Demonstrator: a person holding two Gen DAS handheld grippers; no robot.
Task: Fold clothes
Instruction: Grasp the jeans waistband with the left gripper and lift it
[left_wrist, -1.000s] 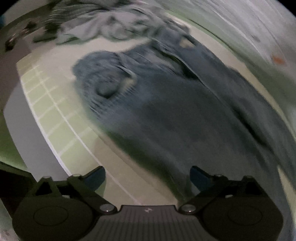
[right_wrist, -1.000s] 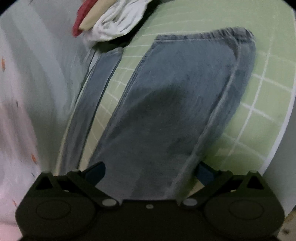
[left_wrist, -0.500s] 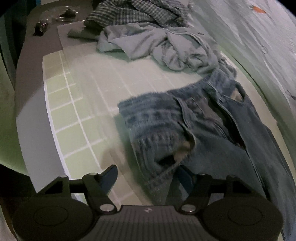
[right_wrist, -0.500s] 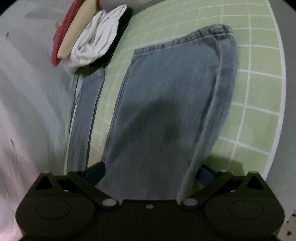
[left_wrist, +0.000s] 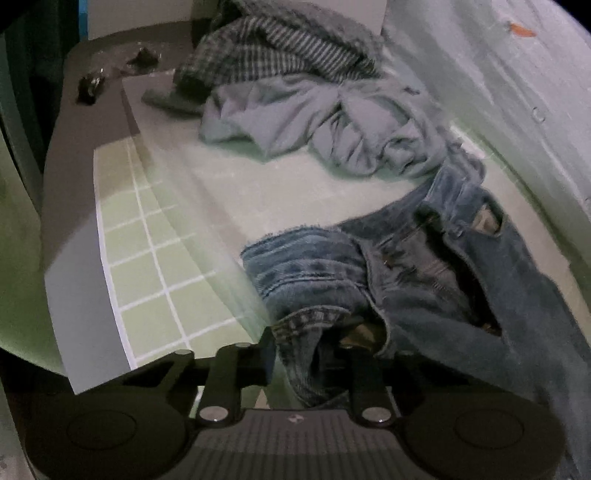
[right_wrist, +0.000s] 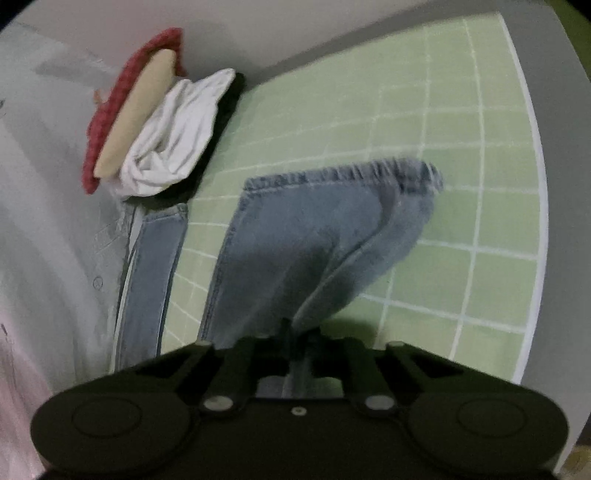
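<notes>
Looks like a home laundry spot; green gridded mat (right_wrist: 461, 155) on a table; clothes heaped far (left_wrist: 295, 74).

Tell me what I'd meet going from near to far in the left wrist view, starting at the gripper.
left gripper shut on the jeans' waistband → jeans → bare green grid mat → crumpled light blue garment → plaid and striped clothes pile

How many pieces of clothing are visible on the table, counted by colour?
Blue denim jeans: 1
Pale blue garment: 1
Dark checked garment: 1
White garment: 1
Red garment: 1
Beige garment: 1
Total: 6
</notes>
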